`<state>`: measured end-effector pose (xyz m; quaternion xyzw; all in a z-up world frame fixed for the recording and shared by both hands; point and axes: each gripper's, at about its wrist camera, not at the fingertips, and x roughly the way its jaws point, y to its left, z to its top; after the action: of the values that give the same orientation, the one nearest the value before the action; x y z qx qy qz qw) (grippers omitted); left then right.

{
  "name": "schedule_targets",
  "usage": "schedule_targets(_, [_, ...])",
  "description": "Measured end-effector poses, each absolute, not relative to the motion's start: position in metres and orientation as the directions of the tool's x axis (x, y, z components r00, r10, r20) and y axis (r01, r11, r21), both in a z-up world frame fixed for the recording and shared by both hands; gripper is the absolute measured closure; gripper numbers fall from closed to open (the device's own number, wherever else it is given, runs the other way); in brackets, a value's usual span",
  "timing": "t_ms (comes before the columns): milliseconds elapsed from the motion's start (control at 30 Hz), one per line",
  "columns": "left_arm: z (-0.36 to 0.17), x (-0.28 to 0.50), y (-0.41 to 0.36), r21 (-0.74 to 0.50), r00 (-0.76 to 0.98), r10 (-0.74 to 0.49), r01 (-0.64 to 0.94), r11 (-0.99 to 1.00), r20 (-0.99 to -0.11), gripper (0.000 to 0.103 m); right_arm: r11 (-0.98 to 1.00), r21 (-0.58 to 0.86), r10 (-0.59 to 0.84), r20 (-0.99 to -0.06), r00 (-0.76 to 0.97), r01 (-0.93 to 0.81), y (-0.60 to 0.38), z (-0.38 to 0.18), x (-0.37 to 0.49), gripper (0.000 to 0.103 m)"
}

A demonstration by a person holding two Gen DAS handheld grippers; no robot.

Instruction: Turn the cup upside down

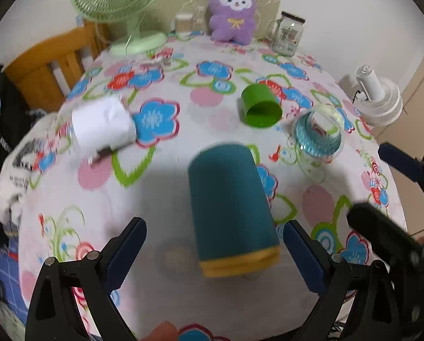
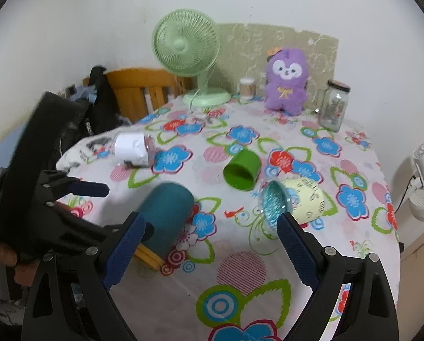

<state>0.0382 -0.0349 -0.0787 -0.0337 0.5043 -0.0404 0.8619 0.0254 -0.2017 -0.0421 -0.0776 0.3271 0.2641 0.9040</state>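
Note:
A teal cup [image 1: 230, 199] with a yellow rim lies on its side on the flowered tablecloth [image 1: 166, 187], rim toward the camera. My left gripper [image 1: 214, 244] is open, its blue pads on either side of the cup near the rim, apart from it. The cup also shows in the right wrist view [image 2: 165, 218]. My right gripper [image 2: 209, 241] is open and empty above the cloth, to the right of the teal cup. The left gripper's body [image 2: 55, 199] shows at the left of that view.
A green cup [image 1: 260, 106], a clear glass [image 1: 318, 132] with a blue base and a white-wrapped jar [image 1: 102, 126] lie on their sides. At the back stand a green fan [image 1: 118, 5], a purple plush [image 1: 233, 11] and a glass jar [image 1: 288, 34]. A wooden chair [image 1: 50, 56] stands left.

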Motion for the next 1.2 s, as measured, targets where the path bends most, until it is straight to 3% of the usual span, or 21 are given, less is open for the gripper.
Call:
schedule_targets(233, [-0.069,0.067,-0.041,-0.082,0.458,-0.124,0.111,0.99,-0.88,0.005,0.87,0.024,0.403,-0.61,0.682,-0.493,-0.215,-0.033,0.023,0.008])
schedule_targets(533, [-0.1,0.118,-0.058,-0.11,0.285,-0.154,0.166,0.98,-0.946,0.006,0.876,0.031,0.391,-0.629,0.672,-0.482,-0.223,-0.042,0.026,0.008])
schedule_targets(600, [-0.109,0.126,-0.062,-0.107,0.25,-0.147,0.168,0.98,-0.957,0.014,0.877,0.031,0.39,-0.627,0.674,-0.479,-0.225,-0.042,0.026,0.008])
schedule_targets(667, [-0.119,0.133,-0.064,-0.119,0.211,-0.154,0.171,0.978,-0.965,0.031,0.879,0.03,0.386,-0.627,0.676,-0.475,-0.226,-0.042,0.026,0.008])
schedule_targets(800, [-0.12,0.135,-0.067,-0.15,0.181,-0.18,0.172,0.974,-0.967,0.034,0.883,0.039,0.386,-0.628,0.676,-0.468,-0.229,-0.043,0.029,0.008])
schedule_targets(967, [-0.112,0.131,-0.065,-0.138,0.213,-0.17,0.155,0.978,-0.962,0.034,0.879,0.034,0.39,-0.625,0.676,-0.475,-0.227,-0.042,0.028,0.008])
schedule_targets(1200, [-0.062,0.11,-0.058,-0.11,0.423,-0.164,0.149,0.983,-0.891,0.036,0.873,0.025,0.397,-0.617,0.679,-0.488,-0.221,-0.039,0.024,0.008])
